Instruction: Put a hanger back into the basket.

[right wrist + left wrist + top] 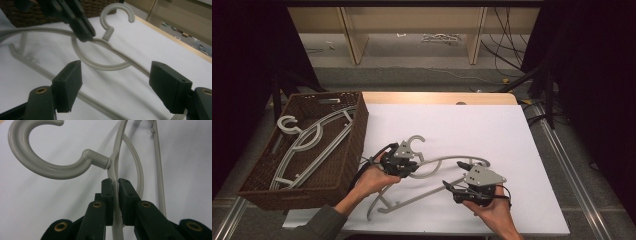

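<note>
A grey plastic hanger (447, 160) lies on the white tabletop (492, 125), its hook (414, 142) pointing away from me. My left gripper (411, 165) is shut on the hanger's shoulder bar just below the hook's neck; in the left gripper view the pads (107, 192) squeeze the bar (115, 187) with the hook (42, 167) ahead. My right gripper (448, 189) is open near the hanger's right-hand arm. In the right gripper view its jaws (116, 72) stand wide apart with nothing pressed between them; the hanger's curved bar (107, 66) lies beyond and the left gripper (77, 22) shows above.
A brown wicker basket (354, 145) at the table's left holds two more grey hangers (307, 142). The table's wooden back edge (437, 97) borders a drop to the floor, where shelf legs and cables (507, 55) lie. Dark curtains flank both sides.
</note>
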A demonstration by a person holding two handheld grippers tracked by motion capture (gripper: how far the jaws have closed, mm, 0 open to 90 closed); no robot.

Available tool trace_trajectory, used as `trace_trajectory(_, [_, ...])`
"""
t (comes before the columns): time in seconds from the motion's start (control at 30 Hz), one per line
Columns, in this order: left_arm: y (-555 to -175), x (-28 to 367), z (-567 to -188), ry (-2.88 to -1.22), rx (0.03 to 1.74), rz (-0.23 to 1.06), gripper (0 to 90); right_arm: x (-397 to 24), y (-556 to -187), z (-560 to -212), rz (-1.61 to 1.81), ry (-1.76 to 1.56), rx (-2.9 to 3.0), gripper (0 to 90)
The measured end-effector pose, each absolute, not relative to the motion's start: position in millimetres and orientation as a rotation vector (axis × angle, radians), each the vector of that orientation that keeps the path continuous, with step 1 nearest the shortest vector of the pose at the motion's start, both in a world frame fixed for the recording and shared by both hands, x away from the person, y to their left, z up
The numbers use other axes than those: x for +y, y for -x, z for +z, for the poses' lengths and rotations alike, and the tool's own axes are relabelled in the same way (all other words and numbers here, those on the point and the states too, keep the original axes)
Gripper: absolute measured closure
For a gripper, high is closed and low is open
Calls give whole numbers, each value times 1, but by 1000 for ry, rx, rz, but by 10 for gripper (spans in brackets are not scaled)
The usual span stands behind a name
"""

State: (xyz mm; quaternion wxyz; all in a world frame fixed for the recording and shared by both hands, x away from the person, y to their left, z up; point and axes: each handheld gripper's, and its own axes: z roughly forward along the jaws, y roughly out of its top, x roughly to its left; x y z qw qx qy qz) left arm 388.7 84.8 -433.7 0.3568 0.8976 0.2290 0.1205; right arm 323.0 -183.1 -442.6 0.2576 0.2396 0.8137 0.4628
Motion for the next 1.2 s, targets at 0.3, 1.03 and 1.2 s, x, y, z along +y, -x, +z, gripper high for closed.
trace_trajectory(0.3, [-384, 82, -429, -2332, 548, 338, 827, -168, -360, -446, 1198, -601, 2251, 342])
trace_trajectory(1.03, [-378, 74, -424, -2333, 506, 365, 825, -139, -384, -453, 960, -238, 2379, 659])
trace_trajectory(1.2, [-382, 74, -425, -2300, 529, 313, 794, -140, -382, -453, 915, -128, 2365, 705])
